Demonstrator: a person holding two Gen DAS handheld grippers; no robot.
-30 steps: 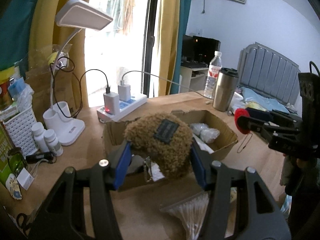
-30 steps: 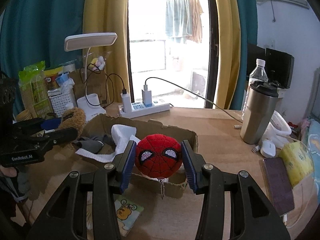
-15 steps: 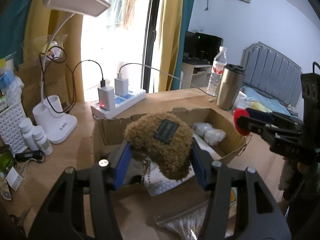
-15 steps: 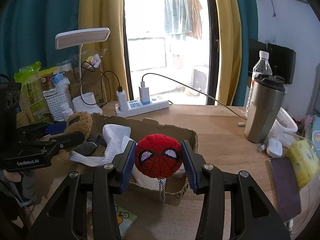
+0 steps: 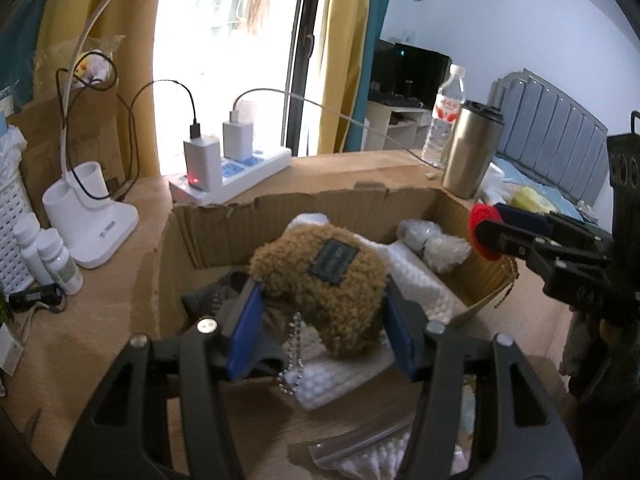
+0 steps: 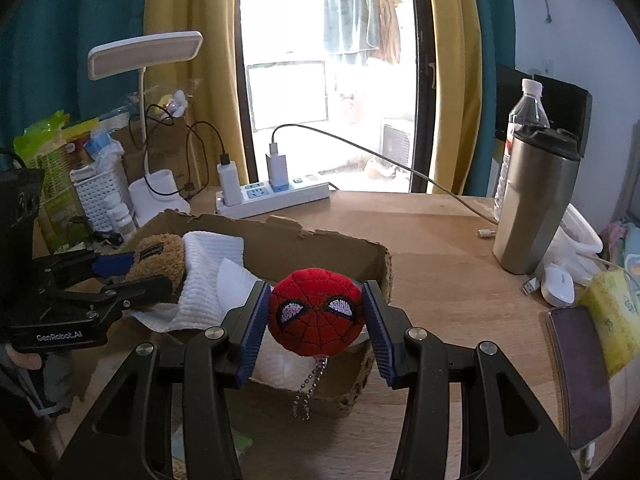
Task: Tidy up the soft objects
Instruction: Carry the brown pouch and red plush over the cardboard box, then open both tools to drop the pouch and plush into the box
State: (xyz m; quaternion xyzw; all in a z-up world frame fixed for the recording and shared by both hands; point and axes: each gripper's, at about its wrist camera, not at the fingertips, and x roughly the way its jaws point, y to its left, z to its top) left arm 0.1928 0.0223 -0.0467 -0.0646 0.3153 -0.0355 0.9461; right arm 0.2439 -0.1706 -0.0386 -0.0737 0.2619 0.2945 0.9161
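We clamp a brown plush point(image 5: 320, 276) in the left hand-held gripper point(image 5: 320, 328) and a red plush point(image 6: 316, 312) in the right hand-held gripper point(image 6: 316, 320), both over the box point(image 6: 312, 248); neither dropped in yet.

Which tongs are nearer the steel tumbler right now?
Right. The right tongs, shut on the red plush, sit at the box end nearest the steel tumbler. The left tongs, holding the brown plush, are at the far end.
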